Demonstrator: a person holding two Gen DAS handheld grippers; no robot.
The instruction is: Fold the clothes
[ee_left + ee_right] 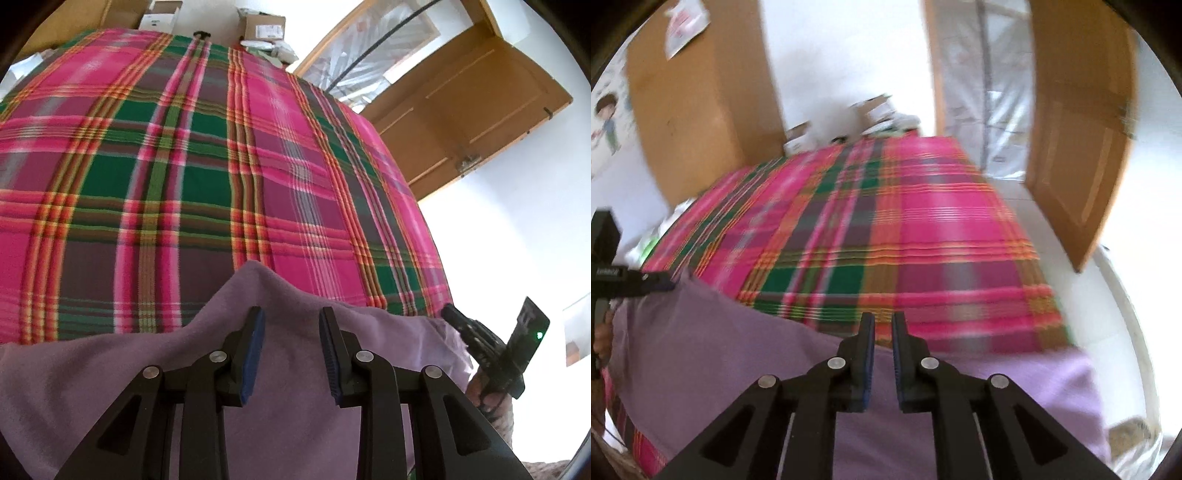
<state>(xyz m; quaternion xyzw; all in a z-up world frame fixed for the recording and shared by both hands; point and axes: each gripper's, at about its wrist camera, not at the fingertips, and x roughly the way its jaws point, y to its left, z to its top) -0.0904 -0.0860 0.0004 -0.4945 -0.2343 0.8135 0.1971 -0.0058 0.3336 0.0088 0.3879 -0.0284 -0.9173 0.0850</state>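
Observation:
A lilac cloth lies on the near end of a pink and green plaid bedspread. My left gripper hovers over the cloth just short of its far edge. Its jaws stand apart and smooth cloth shows between the blue pads. In the right wrist view the lilac cloth fills the foreground. My right gripper sits at the cloth's far edge with only a narrow gap between its fingers, and nothing is pinched there. The left gripper's tip shows at the cloth's left corner. The right gripper's tip shows at the cloth's right edge.
A wooden door stands open to the right of the bed. Cardboard boxes sit past the bed's far end. A brown cabinet stands at the back left. White floor runs along the bed's right side. A hand holds the right gripper.

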